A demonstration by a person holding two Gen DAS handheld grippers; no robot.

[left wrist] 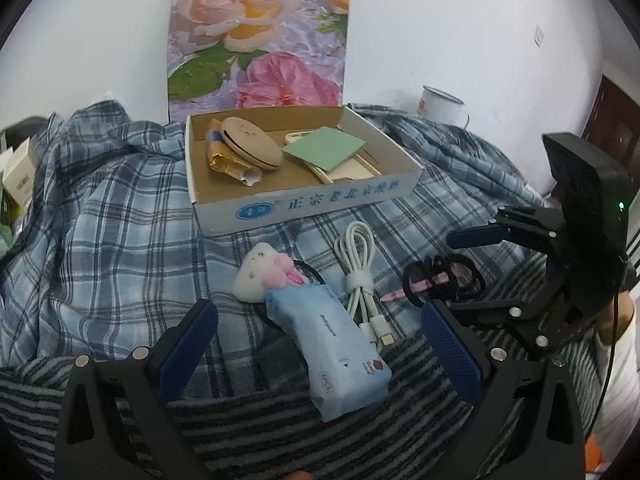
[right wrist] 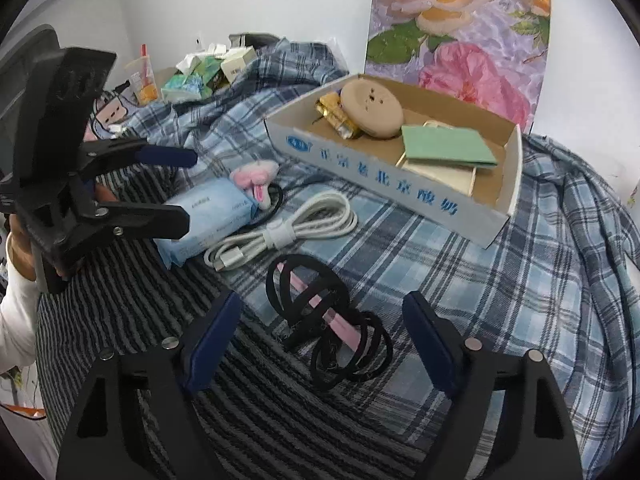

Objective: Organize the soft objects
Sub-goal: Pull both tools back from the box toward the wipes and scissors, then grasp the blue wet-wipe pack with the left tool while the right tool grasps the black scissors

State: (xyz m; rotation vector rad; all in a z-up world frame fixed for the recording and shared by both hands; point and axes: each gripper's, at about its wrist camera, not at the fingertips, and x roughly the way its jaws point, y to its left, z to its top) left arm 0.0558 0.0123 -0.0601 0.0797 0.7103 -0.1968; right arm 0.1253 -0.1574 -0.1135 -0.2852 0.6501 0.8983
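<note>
Black elastic hair ties [right wrist: 332,320], looped around a pink strip, lie on the plaid cloth [right wrist: 500,280] between the right gripper [right wrist: 320,344] pads, untouched; jaws released. Cardboard box [right wrist: 400,184] at 1 o'clock. Left gripper [left wrist: 320,340] spread, straddling the blue tissue pack [left wrist: 336,344].

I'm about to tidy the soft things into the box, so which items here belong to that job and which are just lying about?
For the job:
- pale blue soft tissue pack
- white plush cat charm with pink bow
- black elastic hair ties on a pink card
- coiled white charging cable
- open cardboard box

Lying about:
- white enamel mug
- floral rose picture
- plaid blue cloth
</note>
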